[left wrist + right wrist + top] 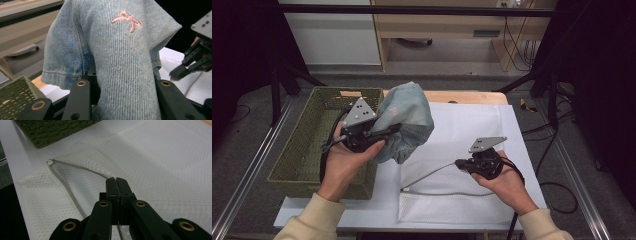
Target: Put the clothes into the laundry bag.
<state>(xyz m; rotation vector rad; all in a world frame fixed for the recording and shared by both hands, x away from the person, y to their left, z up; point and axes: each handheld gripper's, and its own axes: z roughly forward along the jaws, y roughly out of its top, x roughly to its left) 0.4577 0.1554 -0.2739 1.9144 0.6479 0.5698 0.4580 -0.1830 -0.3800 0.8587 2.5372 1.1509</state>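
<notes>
Across most of the table lay a white mesh bag, flat, reaching from the near edge toward the far right corner. Its zippered mouth faced the left side, and the upper lip of that mouth was lifted off the lower layer.

At the table's left edge sat a green woven basket, its long side running near to far; whether anything lay inside could not be told.

Between basket and bag hung a pale denim garment, raised clear of the table above the bag's far left part. In the left gripper view it showed a small pink stitched mark and a hem.

The left gripper, just beside the basket's right wall, had its jaws pinching the denim, with a thick fold of cloth between them. The right gripper, over the bag toward the near right, had its jaws pressed together on the edge of the bag's mouth at the zipper line, holding the opening up.

Judged from this, the aim was likely to load the garment into the bag. The garment was out of the basket and the mouth was held open; still left were carrying the denim to the opening, pushing it inside, and perhaps zipping the bag.
</notes>
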